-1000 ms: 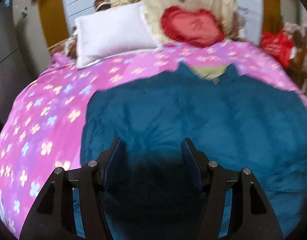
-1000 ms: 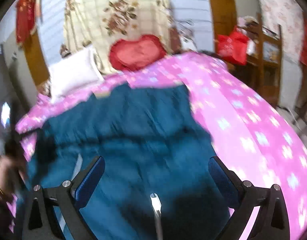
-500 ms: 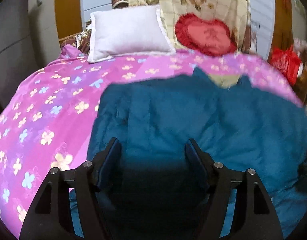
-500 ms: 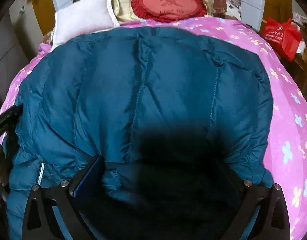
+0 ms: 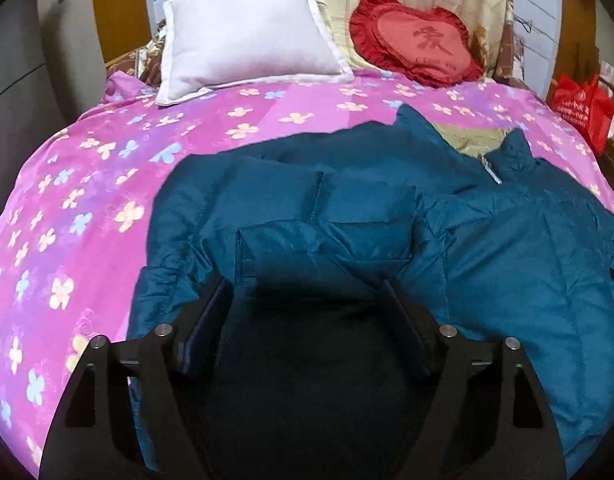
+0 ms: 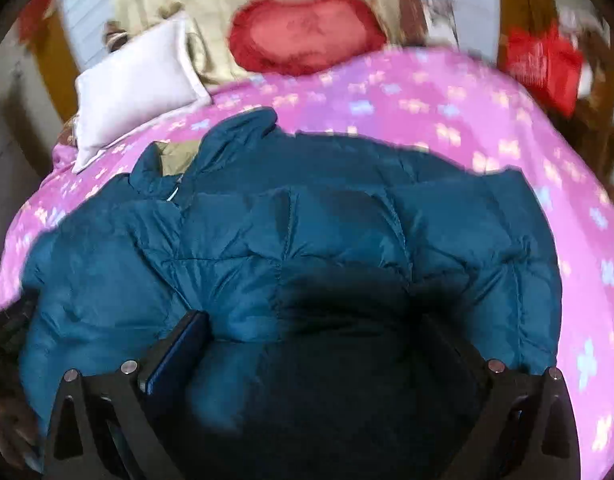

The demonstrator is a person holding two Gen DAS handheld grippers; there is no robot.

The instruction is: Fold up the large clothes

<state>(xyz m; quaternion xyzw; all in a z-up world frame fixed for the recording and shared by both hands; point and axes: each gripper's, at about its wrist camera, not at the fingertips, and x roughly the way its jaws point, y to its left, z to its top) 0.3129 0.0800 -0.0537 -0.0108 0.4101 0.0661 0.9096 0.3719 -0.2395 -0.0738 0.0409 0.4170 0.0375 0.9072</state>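
Note:
A large teal puffer jacket (image 5: 507, 248) lies spread on the pink flowered bedspread (image 5: 87, 200), its collar with tan lining (image 5: 467, 140) toward the pillows. A puffy fold of it is doubled over its left side. My left gripper (image 5: 307, 300) hovers low over that fold. Its jaws are opening, with jacket fabric below and between them but not pinched. In the right wrist view, the same jacket (image 6: 347, 220) fills the middle. My right gripper (image 6: 311, 332) is wide open just above it, holding nothing.
A white pillow (image 5: 247, 36) and a red heart cushion (image 5: 415, 44) lean at the head of the bed. A red bag (image 5: 579, 108) stands off the right side, a grey cabinet (image 5: 19, 80) off the left. A person's hand (image 6: 7, 432) shows at the lower left.
The left jaws have widened and that gripper has sunk closer to the jacket's folded left side. The right gripper swung in from the jacket's right edge to over its middle.

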